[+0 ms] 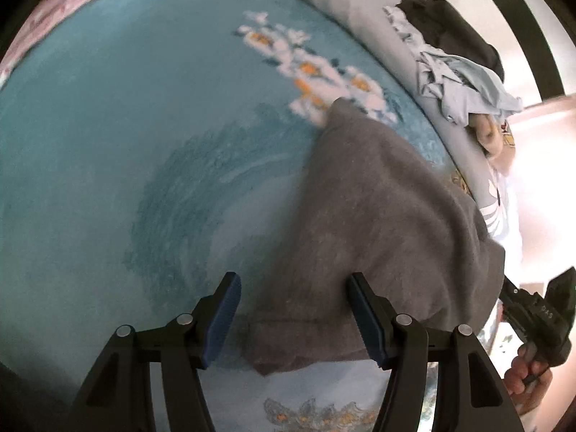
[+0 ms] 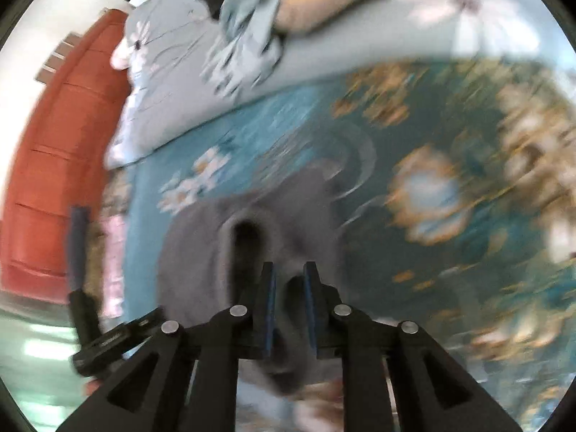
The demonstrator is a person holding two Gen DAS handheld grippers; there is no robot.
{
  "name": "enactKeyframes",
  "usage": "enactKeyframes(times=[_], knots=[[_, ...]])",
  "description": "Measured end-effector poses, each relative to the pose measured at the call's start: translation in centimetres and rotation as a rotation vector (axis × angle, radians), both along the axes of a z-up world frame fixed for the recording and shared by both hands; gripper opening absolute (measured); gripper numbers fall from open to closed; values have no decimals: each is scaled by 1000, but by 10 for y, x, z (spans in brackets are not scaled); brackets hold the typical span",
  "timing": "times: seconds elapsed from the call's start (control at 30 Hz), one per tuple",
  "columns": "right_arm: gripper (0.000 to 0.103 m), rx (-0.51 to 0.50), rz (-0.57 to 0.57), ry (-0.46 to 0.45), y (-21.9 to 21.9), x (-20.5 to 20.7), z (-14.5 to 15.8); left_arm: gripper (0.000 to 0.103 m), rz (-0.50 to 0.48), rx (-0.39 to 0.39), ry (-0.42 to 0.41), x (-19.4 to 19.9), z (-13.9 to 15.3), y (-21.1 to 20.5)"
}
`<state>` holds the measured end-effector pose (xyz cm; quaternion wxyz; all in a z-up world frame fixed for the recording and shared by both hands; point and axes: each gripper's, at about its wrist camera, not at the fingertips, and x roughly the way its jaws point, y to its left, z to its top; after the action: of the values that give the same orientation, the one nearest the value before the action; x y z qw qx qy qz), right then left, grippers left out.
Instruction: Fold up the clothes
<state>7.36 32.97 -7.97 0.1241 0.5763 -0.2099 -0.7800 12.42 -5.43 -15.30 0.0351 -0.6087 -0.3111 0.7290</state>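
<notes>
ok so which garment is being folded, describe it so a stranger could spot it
Look at the teal floral blanket covering the bed. On it, nearest the left gripper, lies the grey fleece garment: plain, fuzzy and spread out, unlike the crumpled pale blue clothes piled beyond.

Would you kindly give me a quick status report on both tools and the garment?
Left tool open, above grey garment edge. Right tool shut on grey garment, view blurred. Clothes pile lies beyond on the bed, apart from it.
</notes>
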Motion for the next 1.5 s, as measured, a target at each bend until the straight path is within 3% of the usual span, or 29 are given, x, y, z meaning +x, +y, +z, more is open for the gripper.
enactKeyframes(times=[0.07,0.13,0.27,0.33,0.43,0.53,0.6,0.67,0.83,0.97,1.07,1.1,1.13,1.2,1.33,1.5], knots=[[20,36,-21,37,5,3,13,65,19,24,-12,1,-3,-4],[21,-2,27,75,-10,10,24,65,25,26,-6,3,1,-5],[30,-82,256,118,-72,24,30,65,24,-13,216,10,47,1],[30,-20,331,129,-95,26,26,65,-11,1,328,12,69,10],[31,53,334,137,-105,19,20,65,-101,47,370,8,76,31],[31,59,303,144,-96,15,20,65,-192,-1,277,0,54,54],[33,98,286,148,-88,12,13,65,-220,-76,119,-4,23,60],[33,129,247,111,-76,9,-4,61,-177,-39,10,-4,-1,50],[33,40,129,7,-49,6,-39,62,-119,64,61,-3,7,35],[33,30,124,3,-46,5,-37,62,-83,131,113,-2,17,26],[34,86,143,40,-43,11,-26,67,-21,122,185,-2,31,11],[38,98,141,50,-39,15,-24,69,-3,112,196,-3,32,6],[52,105,137,58,-34,19,-24,71,18,94,187,-7,29,2],[67,42,100,35,-18,23,-35,74,43,76,143,-14,15,-3],[74,-160,45,-23,0,25,-59,77,26,130,57,-24,-12,-6],[78,-261,-29,-35,7,17,-80,85,-78,145,48,-39,-26,9]])
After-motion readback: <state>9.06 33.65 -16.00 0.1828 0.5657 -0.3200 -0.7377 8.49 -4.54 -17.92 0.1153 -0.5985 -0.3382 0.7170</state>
